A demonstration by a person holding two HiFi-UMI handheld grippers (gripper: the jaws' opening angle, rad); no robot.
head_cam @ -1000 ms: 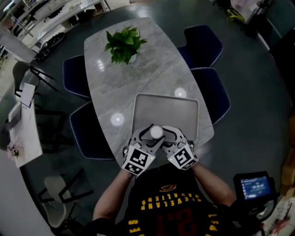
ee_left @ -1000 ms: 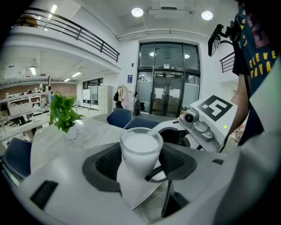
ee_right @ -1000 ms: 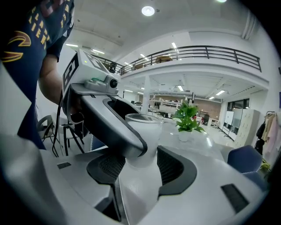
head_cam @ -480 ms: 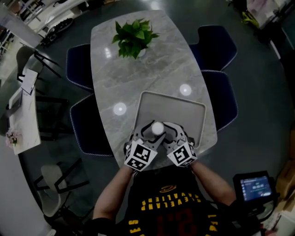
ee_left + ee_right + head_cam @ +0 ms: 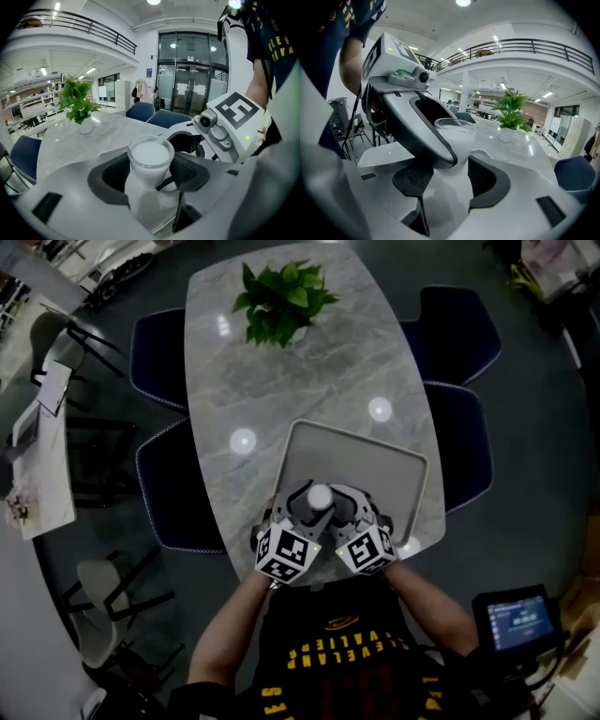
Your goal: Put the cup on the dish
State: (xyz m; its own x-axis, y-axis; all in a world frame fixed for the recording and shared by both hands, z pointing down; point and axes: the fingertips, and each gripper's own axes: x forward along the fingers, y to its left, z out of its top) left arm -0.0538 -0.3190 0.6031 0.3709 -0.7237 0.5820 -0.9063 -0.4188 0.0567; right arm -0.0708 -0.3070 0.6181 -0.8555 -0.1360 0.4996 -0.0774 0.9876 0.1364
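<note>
In the head view a grey marble worktop (image 5: pixel 281 381) carries a potted plant (image 5: pixel 281 301) at its far end and a grey rectangular dish (image 5: pixel 375 474) at its near right corner, with dark blue chairs (image 5: pixel 155 357) along both long edges. The left claw (image 5: pixel 305 500) and the right claw (image 5: pixel 337 501) meet over the dish's near side, by the worktop's near edge, with the cup (image 5: pixel 320 495) between them; whether its base touches the dish cannot be told. In the left gripper view the left claw (image 5: pixel 150 174) is clamped on the cup (image 5: pixel 149 157), a clear glass full of something white. It stands upright with a dark pad against each side, and the right claw (image 5: pixel 187 140) curves round behind it. The plant (image 5: pixel 77 101) stands far back on the worktop (image 5: pixel 108 129). In the right gripper view the right claw (image 5: pixel 450 180) stands wide around the cup (image 5: pixel 457 136), seemingly clamped. Its right pad lies against the glass, and a finger of the left claw (image 5: pixel 422 126) crosses the other side. The dish (image 5: pixel 386 154) lies below.
</note>
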